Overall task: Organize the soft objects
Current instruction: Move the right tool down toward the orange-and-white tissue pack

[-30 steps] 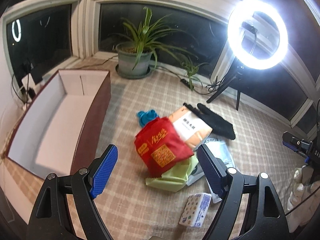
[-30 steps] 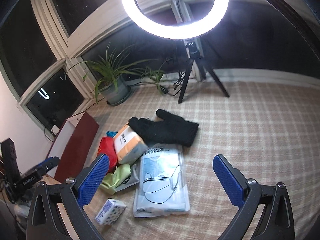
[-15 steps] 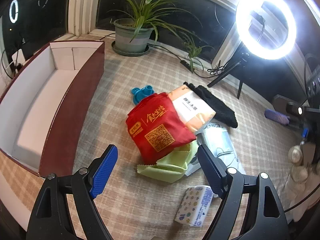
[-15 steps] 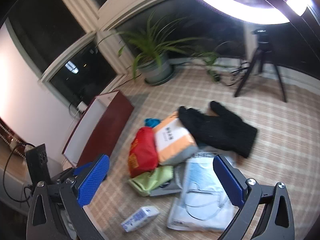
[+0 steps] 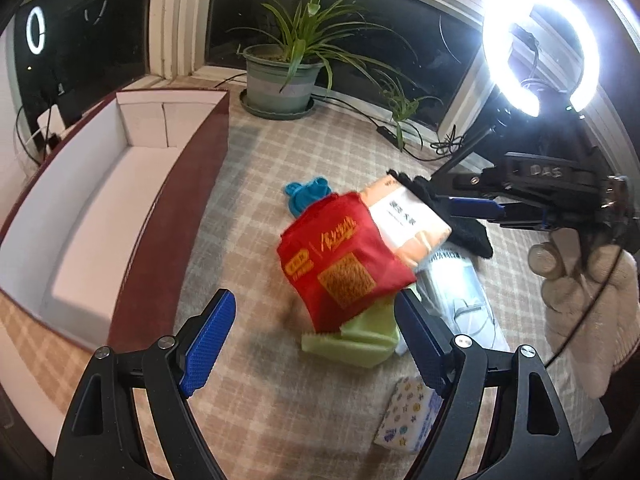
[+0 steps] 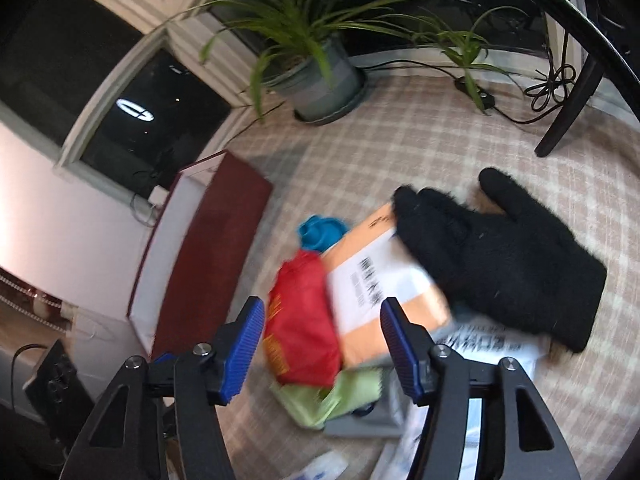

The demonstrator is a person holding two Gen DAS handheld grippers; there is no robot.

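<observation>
A pile of soft things lies on the checked cloth: a red bag [image 5: 344, 264], an orange-and-white pack [image 5: 404, 216], a black glove [image 6: 504, 252], a green cloth [image 5: 356, 336], a blue item [image 5: 306, 196] and a clear mask pack [image 5: 460, 300]. My left gripper [image 5: 316, 344] is open and empty, just short of the red bag. My right gripper [image 6: 324, 344] is open and empty, low over the red bag [image 6: 300, 320] and orange pack [image 6: 380, 276]. The right gripper also shows in the left wrist view [image 5: 476, 208].
A dark red box with a white inside [image 5: 100, 208] stands open at the left. A potted plant [image 5: 280, 80] and a ring light [image 5: 540, 44] on a tripod stand at the back. A small patterned tissue pack [image 5: 408, 416] lies near the front.
Both grippers have moved closer to the pile. The right gripper has swung left and down over the red bag and orange pack, with its jaws narrower than before.
</observation>
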